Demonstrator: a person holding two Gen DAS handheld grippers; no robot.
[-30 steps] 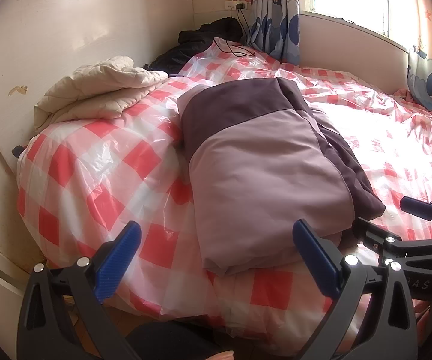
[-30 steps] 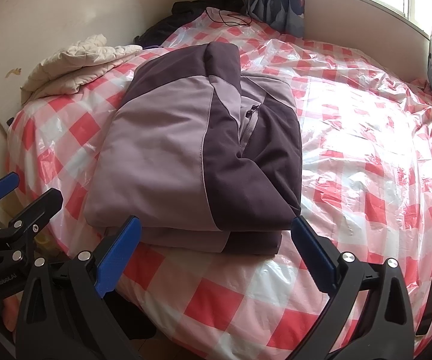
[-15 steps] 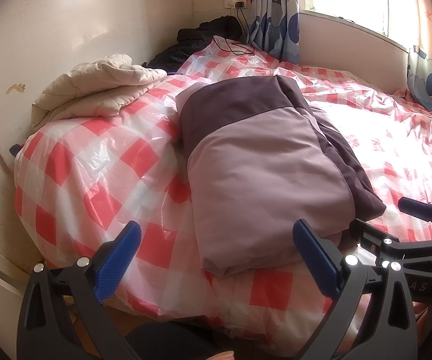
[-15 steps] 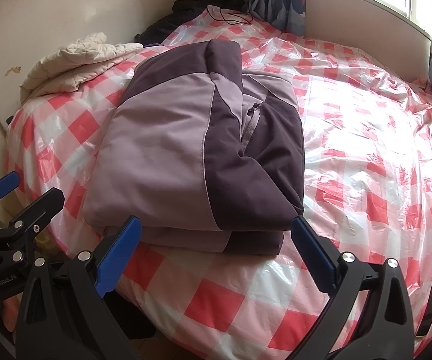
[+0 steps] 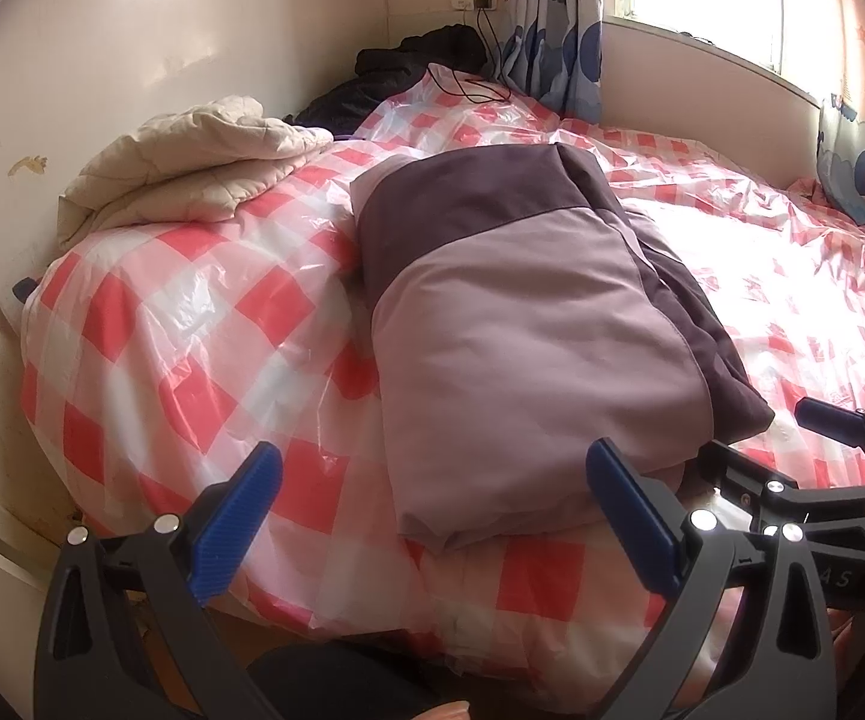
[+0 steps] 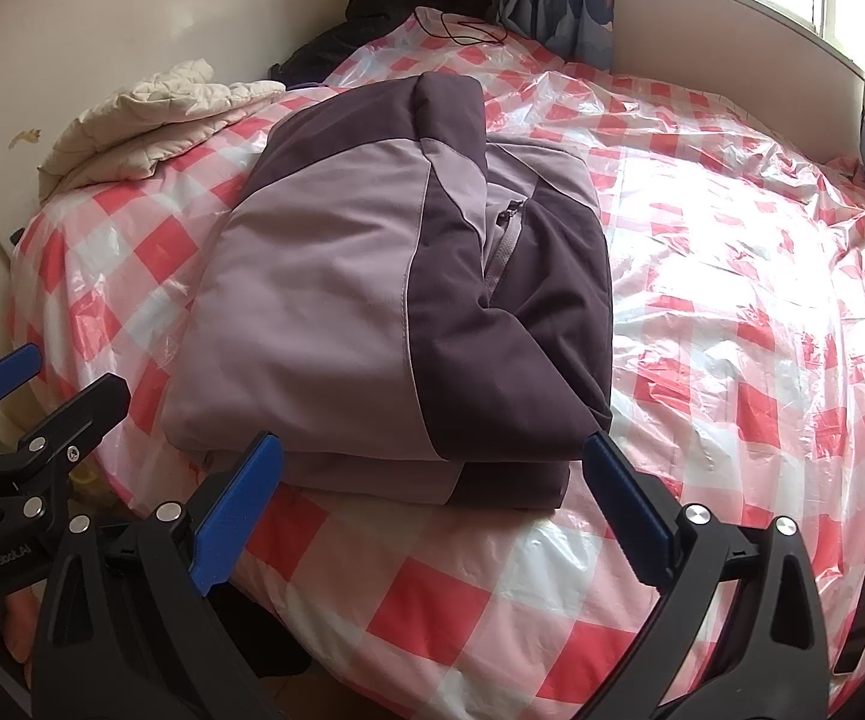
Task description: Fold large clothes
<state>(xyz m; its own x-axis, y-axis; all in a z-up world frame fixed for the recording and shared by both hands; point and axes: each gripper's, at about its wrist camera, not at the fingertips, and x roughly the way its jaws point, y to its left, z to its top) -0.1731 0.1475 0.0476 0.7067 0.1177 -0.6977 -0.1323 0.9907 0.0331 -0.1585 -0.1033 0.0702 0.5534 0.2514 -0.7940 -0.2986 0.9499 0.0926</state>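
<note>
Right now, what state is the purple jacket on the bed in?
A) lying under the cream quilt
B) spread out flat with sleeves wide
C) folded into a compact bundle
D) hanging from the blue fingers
C: the jacket lies folded in layers on the bed, and neither gripper touches it.

Both hand-held grippers, left (image 5: 432,516) and right (image 6: 432,510), gape wide (side by side).

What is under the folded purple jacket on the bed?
The folded purple jacket lies on clear plastic sheeting over a red-and-white checked cover. Anything directly beneath the jacket is hidden.
</note>
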